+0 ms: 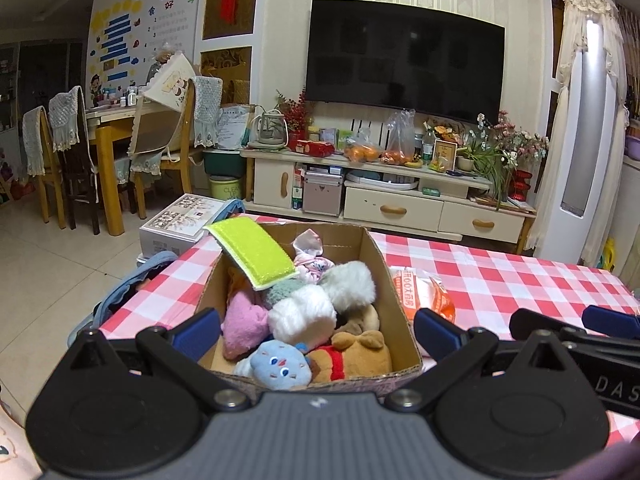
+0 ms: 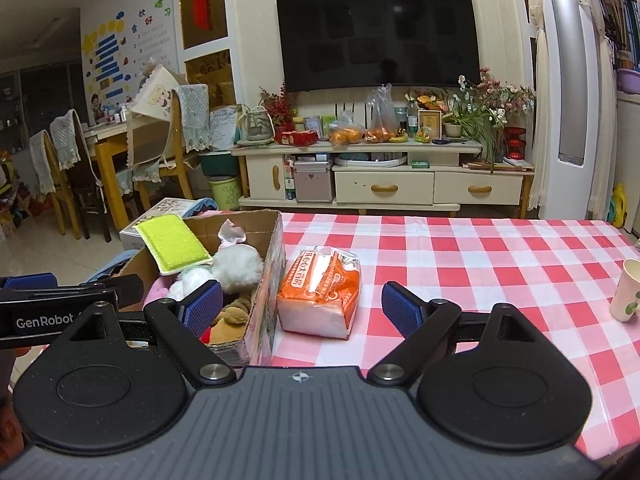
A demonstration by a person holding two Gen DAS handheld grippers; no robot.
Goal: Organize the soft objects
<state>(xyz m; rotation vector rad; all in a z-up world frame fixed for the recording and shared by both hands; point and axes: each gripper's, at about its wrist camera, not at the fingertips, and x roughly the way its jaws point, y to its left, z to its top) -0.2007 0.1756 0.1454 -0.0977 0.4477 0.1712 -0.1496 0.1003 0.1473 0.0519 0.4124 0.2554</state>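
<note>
Left wrist view
Writing: the letters "DAS" on the black body at the right edge; orange characters on the pack, too small to read.
Left claw: wide open, nothing between its blue ridged pads, held over the near end of the box.
Box: open brown cardboard, on the desk at its left end.
In the box: a blue plush and a tan bear in red at the near wall; a pink plush; two white fluffy balls; a pale cloth bundle at the far wall.
Sponge: flat, lime green, white-edged, propped on the box's left rim.
Desk: red-and-white check cloth.

Right wrist view
Writing: "GenRobot" in white on the black body at left.
Right claw: wide open, empty, over the desk.
Pack: orange and white soft plastic, just right of the box, between the claw's pads.
Box side: printed paper.
Cup: pale, green marks, at the desk's right edge.
</note>
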